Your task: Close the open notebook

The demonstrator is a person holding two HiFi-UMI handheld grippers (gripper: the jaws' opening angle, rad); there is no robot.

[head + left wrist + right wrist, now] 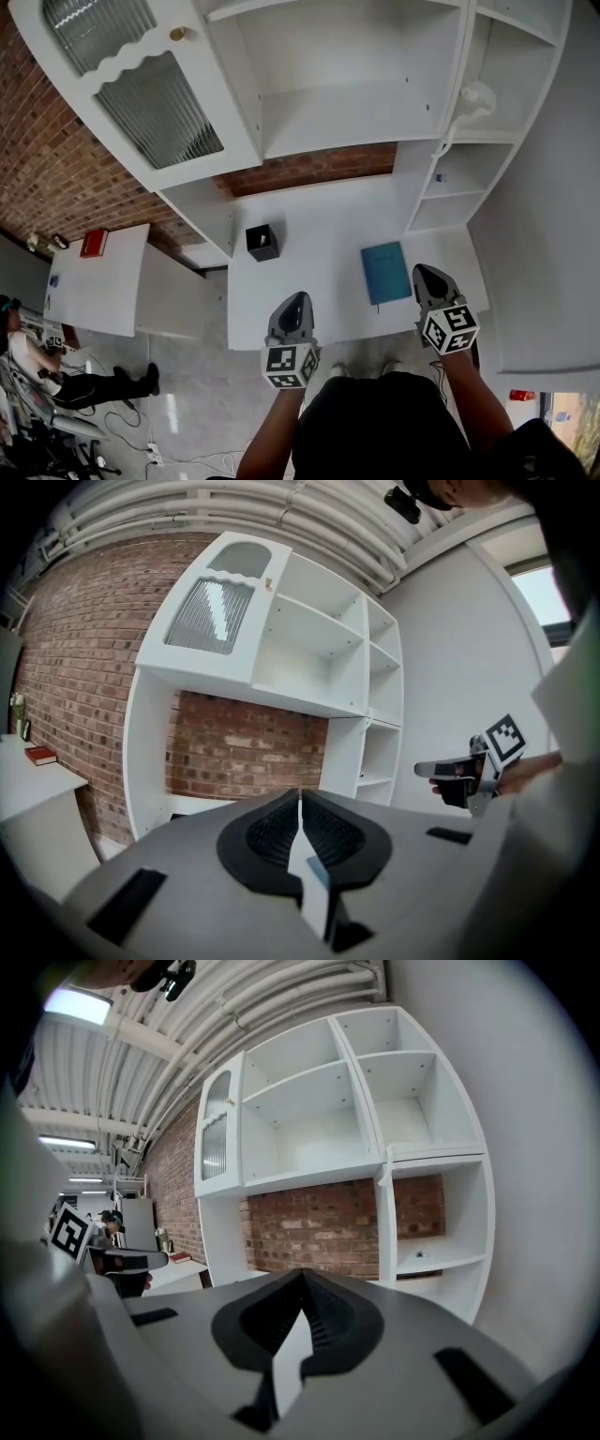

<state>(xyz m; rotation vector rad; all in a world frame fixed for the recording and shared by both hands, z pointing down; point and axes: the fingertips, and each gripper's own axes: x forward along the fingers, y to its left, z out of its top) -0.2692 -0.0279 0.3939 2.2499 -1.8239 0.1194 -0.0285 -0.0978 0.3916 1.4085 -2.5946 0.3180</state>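
Observation:
A teal notebook (385,272) lies closed and flat on the white desk (319,272), right of centre. My left gripper (293,309) hovers over the desk's front edge, left of the notebook, jaws shut and empty. My right gripper (430,281) hangs just right of the notebook, also shut with nothing in it. In the left gripper view the jaws (300,799) meet tip to tip, and the right gripper (469,769) shows at the right. The right gripper view shows its own jaws (302,1279) pressed together, with the left gripper (117,1262) at the left. Neither gripper view shows the notebook.
A black square pen holder (262,242) stands on the desk at back left. White shelving (356,103) with a glass door (141,84) rises behind the desk against a brick wall. A side table (103,281) with a red book (93,243) stands left. A person (37,366) sits at far left.

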